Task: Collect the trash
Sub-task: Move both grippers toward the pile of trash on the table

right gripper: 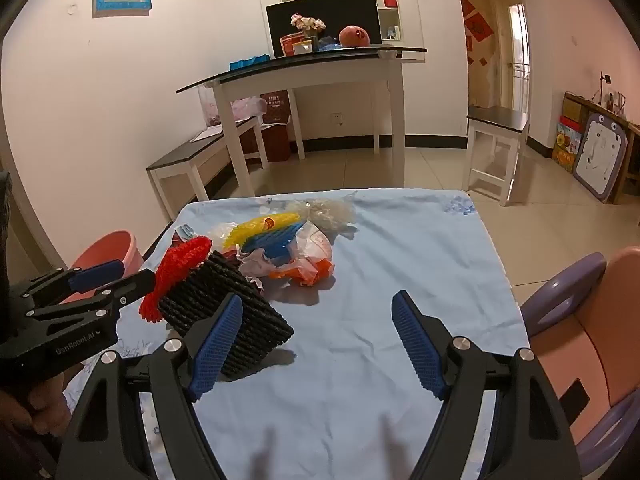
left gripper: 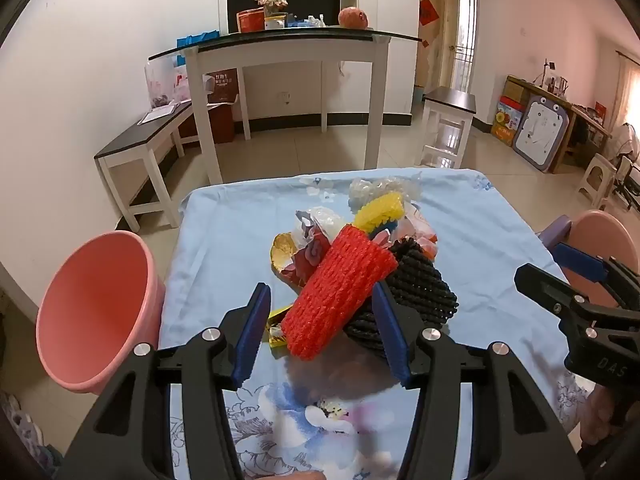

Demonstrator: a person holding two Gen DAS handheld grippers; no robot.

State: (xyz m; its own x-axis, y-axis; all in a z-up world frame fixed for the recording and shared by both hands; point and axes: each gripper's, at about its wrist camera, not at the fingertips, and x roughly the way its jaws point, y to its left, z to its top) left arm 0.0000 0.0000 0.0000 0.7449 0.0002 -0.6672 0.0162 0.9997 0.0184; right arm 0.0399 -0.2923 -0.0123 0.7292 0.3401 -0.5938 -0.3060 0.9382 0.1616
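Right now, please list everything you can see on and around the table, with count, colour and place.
foam net: one, red, near edge of pile, between left tool fingers
foam net: one, black, under the red one
foam net: one, yellow, far side of pile
plastic wrappers: several, orange, white, clear, pile centre
tablecloth: one, light blue, floral
bin: one, pink, left of table
left tool: open around red net
right tool: open, holding nothing
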